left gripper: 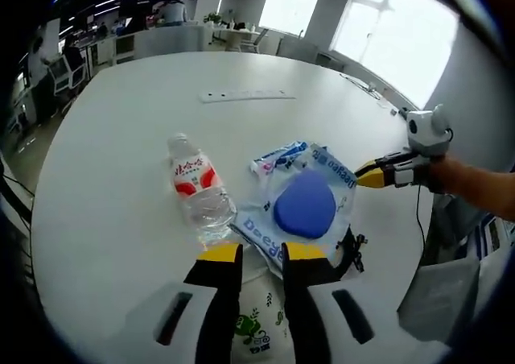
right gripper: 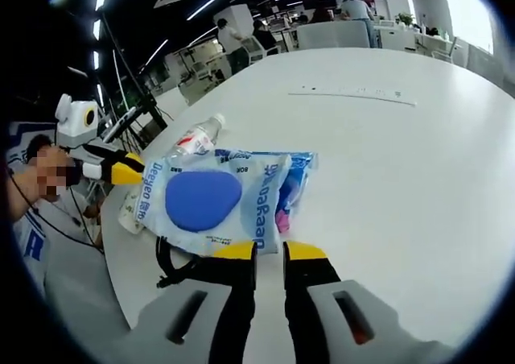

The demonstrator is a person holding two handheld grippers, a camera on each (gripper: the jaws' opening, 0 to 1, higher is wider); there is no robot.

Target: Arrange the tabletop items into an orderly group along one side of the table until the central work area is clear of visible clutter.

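A big round white counter [left gripper: 121,138] carries a small huddle of things near the edge where the person stands. In the left gripper view, a clear water bottle [left gripper: 199,191] with a red and white label lies on its side, cap pointing away toward the far side of the counter. Just beside it sits a pale blue and white wipes pack [left gripper: 302,207] with a large blue oval lid on top (the printed lettering is too warped to read fully), and a smaller blue and white packet [left gripper: 278,159] peeks out from under its far edge. A bit of black cord [left gripper: 352,247] shows at the pack's near corner. Below the left gripper [left gripper: 261,253], between its yellow-tipped fingers, lies a white item with green print [left gripper: 256,332]; the fingers stand a narrow gap apart, holding nothing that I can see.

From the right gripper view, the wipes pack [right gripper: 213,199] lies just ahead of the right gripper [right gripper: 269,250], whose fingers are also narrowly parted with nothing between them. The bottle [right gripper: 195,138] lies beyond the pack, and the black cord [right gripper: 173,267] curls at the pack's near corner. The left gripper [right gripper: 121,171] comes in from the left, its yellow tips close to the pack's edge. A long flat white strip [right gripper: 354,95] lies well apart, toward the far side of the counter [right gripper: 402,179].
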